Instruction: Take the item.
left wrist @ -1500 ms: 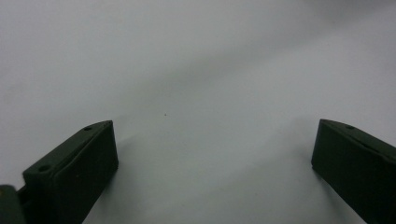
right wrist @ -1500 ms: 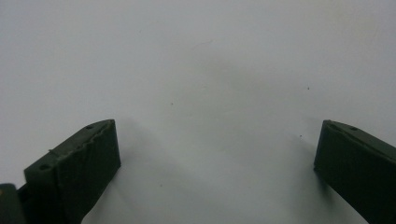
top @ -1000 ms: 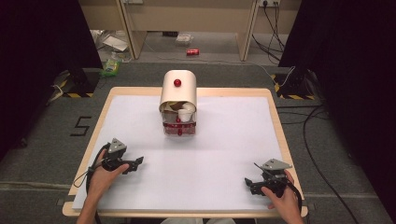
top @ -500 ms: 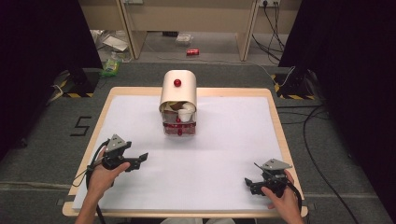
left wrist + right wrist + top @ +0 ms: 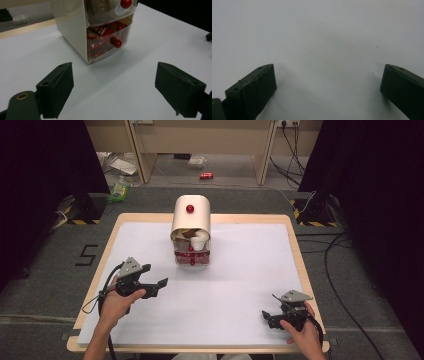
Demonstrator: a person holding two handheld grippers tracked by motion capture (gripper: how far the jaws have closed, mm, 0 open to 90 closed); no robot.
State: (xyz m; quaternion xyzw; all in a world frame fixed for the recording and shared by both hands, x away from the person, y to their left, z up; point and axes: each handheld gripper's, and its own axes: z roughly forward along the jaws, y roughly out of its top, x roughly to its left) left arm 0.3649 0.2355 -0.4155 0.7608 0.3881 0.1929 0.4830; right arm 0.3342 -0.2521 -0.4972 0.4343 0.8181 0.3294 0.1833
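Both sets of jaws apart, empty; drawer box (image 5: 100,27) ahead of left gripper (image 5: 115,95), beyond its jaws.

Glossy plastic drawer box (image 5: 190,222), matt white tabletop (image 5: 240,285)

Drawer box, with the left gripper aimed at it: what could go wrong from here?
1. The drawer box looks light and stands loose on the table; tugging a red knob may drag or tip it.
2. The knobs are small and round, so the open left gripper may slip off.
3. The right gripper rests far away, unable to steady it.
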